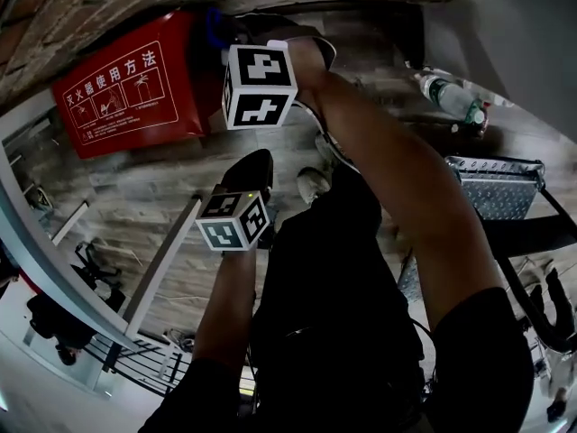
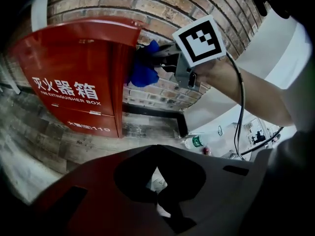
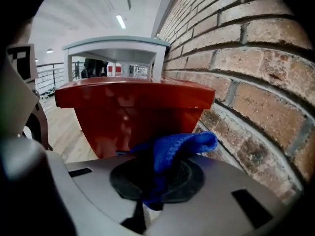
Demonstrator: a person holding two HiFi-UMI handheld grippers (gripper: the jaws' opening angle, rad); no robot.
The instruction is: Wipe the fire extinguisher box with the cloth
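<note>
The red fire extinguisher box (image 1: 135, 84) stands on the wooden floor against a brick wall (image 3: 246, 58). My right gripper (image 3: 157, 181) is shut on a blue cloth (image 3: 177, 149), and the cloth presses on the box's right side near its top edge (image 2: 123, 58). From the left gripper view the cloth (image 2: 143, 68) bunches between the box (image 2: 74, 77) and the wall, with the right gripper (image 2: 155, 58) behind it. My left gripper (image 2: 160, 181) hangs back from the box with its jaws together and nothing held. In the head view it sits lower, at the middle (image 1: 245, 174).
A plastic bottle (image 1: 451, 97) lies on the floor to the right of the box, also seen as the bottle (image 2: 197, 142) near the wall's base. A metal tread-plate step (image 1: 496, 188) stands at the right. A railing (image 1: 135, 359) runs at the lower left.
</note>
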